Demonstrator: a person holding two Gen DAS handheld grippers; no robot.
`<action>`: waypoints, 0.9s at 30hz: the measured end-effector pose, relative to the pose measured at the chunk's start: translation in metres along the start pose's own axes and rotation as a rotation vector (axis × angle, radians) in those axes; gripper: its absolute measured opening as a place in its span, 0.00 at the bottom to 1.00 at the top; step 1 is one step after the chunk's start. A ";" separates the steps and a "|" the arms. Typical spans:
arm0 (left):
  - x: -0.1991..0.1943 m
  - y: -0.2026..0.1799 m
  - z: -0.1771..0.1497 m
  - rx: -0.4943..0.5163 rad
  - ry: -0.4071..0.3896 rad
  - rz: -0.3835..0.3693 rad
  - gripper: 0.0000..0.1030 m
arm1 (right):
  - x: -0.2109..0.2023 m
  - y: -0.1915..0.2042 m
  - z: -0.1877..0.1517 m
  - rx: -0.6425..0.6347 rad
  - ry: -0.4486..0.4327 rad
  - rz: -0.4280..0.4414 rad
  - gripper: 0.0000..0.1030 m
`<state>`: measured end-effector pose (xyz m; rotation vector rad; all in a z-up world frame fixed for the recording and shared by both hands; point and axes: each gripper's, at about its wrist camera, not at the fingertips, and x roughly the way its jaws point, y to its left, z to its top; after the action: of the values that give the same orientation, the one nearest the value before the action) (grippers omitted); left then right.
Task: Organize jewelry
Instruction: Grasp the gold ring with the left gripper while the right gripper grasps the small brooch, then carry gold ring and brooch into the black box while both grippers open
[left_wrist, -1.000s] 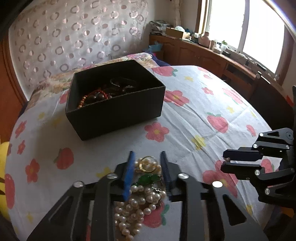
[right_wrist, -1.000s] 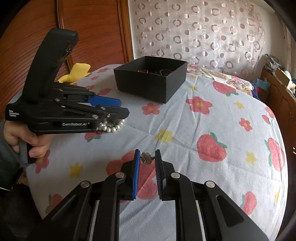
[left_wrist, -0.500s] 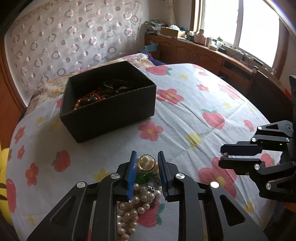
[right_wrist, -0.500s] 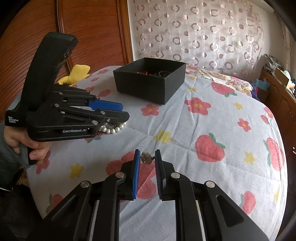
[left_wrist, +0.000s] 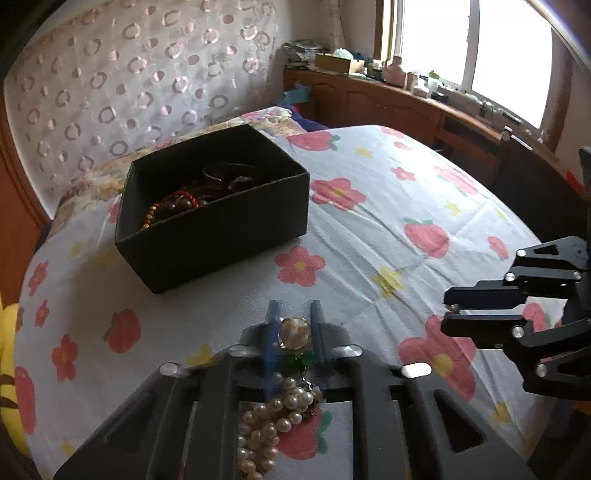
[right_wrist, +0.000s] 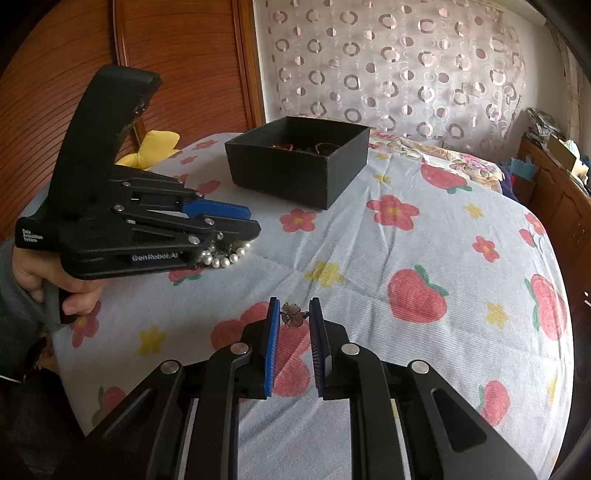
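Note:
An open black box (left_wrist: 214, 218) with bead bracelets inside sits on the flowered bedspread; it also shows in the right wrist view (right_wrist: 297, 164). My left gripper (left_wrist: 294, 330) is shut on a pearl necklace (left_wrist: 275, 410) with a gold ring clasp and green bead, lifted above the bed short of the box. In the right wrist view the left gripper (right_wrist: 243, 221) shows with pearls (right_wrist: 225, 254) hanging under it. My right gripper (right_wrist: 293, 314) is shut on a small dark flower-shaped piece (right_wrist: 293, 314); it also shows in the left wrist view (left_wrist: 452, 312).
The bedspread (right_wrist: 406, 258) covers a rounded bed. A wooden headboard (right_wrist: 184, 74) and a yellow cushion (right_wrist: 155, 147) lie to the left. A wooden cabinet (left_wrist: 406, 107) with clutter stands under the window.
My left gripper has lifted the pearl necklace higher off the bed and closed tighter around the clasp. The right gripper has stayed still, holding its small piece.

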<state>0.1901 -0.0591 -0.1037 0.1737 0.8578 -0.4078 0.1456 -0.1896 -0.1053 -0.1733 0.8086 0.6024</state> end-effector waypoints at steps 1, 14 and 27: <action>-0.002 0.002 0.000 -0.010 -0.001 -0.002 0.00 | 0.000 0.000 0.000 0.000 0.000 0.000 0.17; -0.008 0.021 0.007 -0.070 -0.020 -0.005 0.00 | 0.000 0.000 -0.001 -0.002 -0.001 -0.001 0.17; 0.037 -0.001 0.033 0.019 0.046 0.002 0.36 | -0.008 -0.013 0.000 0.024 -0.025 -0.015 0.17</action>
<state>0.2345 -0.0811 -0.1105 0.2020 0.8992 -0.4110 0.1491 -0.2036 -0.1006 -0.1489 0.7892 0.5798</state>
